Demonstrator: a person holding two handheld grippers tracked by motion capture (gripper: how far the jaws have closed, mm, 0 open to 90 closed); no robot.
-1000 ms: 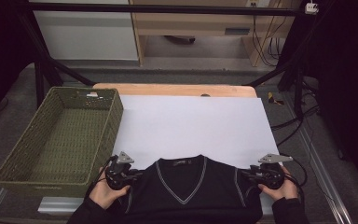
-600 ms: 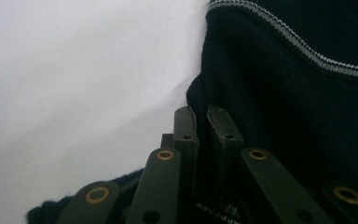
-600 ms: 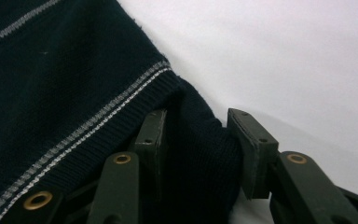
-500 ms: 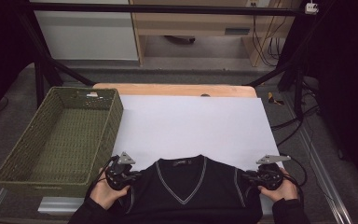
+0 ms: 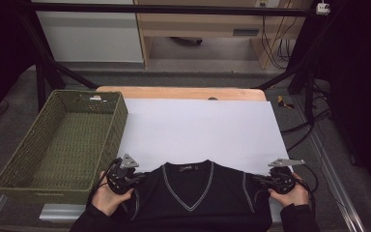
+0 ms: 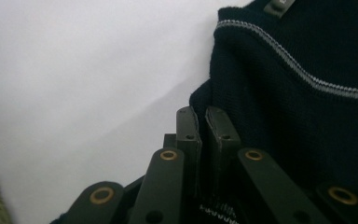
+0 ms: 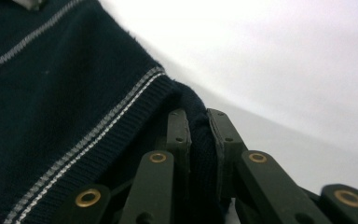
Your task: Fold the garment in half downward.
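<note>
One dark navy knitted V-neck vest (image 5: pixel 193 198) with grey-white trim. One green woven rectangular basket (image 5: pixel 60 140). One white paper sheet (image 5: pixel 203 130) on one wooden worktop (image 5: pixel 178 93). Two black handheld grippers: left (image 5: pixel 137 178), right (image 5: pixel 258 180).

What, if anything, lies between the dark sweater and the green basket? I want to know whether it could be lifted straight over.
Nothing visible does. The sweater lies at the near edge of the white sheet, pinched at its shoulders by the left gripper and right gripper. The basket sits just left of it, with bare sheet between.
</note>
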